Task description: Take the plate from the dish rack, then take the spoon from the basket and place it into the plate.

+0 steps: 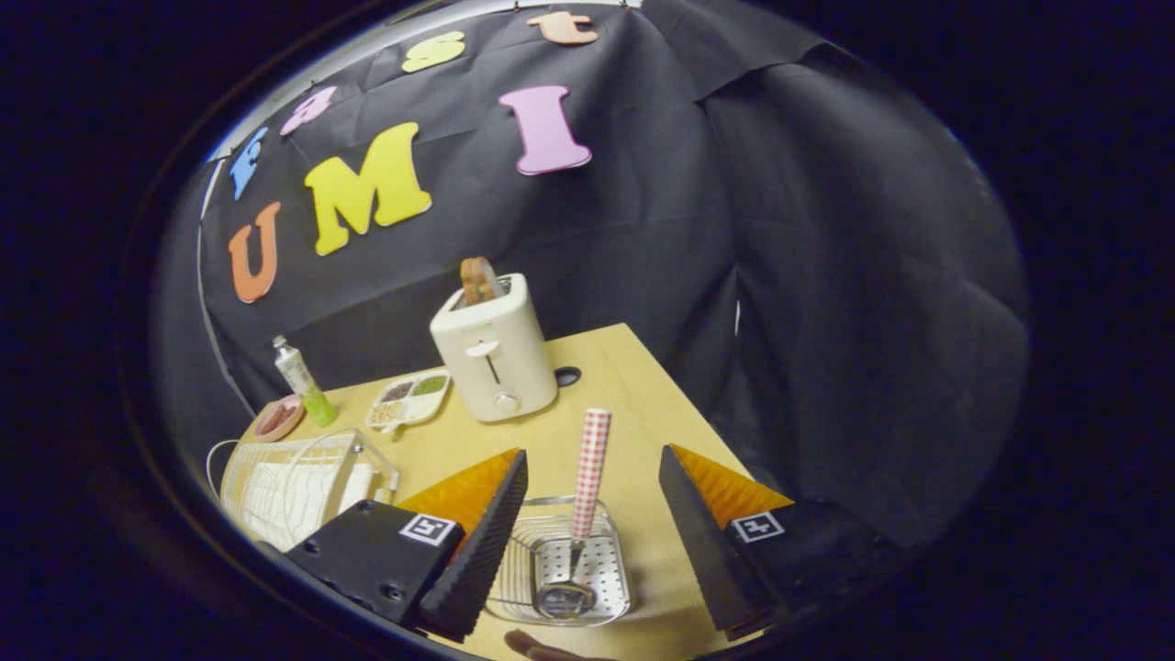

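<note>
A spoon (590,473) with a red-and-white checked handle stands tilted in a small wire basket (516,588), its metal bowl resting on the perforated bottom. My gripper (592,452) is open above the basket. The handle rises between the two fingertips, and neither finger touches it. To the left, beside the left finger, is the white wire dish rack (285,482); I cannot make out a plate in it. A small pink dish (278,418) lies beyond the rack. A brownish rounded edge (542,648) peeks in just below the basket; I cannot tell what it is.
A cream toaster (496,358) with a bread slice (479,280) stands beyond the basket on the wooden table (633,395). Left of it lie a divided snack tray (410,399) and an upright green tube (303,381). The table's right edge drops off close to the right finger.
</note>
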`<state>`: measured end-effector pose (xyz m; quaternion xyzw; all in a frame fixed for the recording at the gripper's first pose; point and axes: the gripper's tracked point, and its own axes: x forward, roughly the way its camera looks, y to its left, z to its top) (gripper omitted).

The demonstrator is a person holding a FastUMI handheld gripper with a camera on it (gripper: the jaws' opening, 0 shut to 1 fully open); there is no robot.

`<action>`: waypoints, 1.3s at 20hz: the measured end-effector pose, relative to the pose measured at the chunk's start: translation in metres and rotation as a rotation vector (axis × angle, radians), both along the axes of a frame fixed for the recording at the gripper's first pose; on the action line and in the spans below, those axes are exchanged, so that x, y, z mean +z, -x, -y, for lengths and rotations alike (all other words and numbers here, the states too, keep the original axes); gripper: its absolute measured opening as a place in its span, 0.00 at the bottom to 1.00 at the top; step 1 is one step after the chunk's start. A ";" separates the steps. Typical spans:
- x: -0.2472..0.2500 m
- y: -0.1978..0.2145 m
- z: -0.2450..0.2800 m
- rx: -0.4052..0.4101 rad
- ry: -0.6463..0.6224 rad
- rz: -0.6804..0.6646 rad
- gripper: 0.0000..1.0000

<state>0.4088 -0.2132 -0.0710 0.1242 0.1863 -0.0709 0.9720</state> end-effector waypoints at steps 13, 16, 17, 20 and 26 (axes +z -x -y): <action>0.065 0.021 -0.018 -0.008 0.113 0.182 0.17; 0.106 0.043 -0.032 -0.023 0.197 0.274 0.17; 0.119 0.050 -0.038 -0.030 0.199 0.291 0.17; 0.149 0.082 -0.064 -0.029 0.185 0.340 0.17; 0.177 0.157 -0.154 0.079 0.153 0.434 0.17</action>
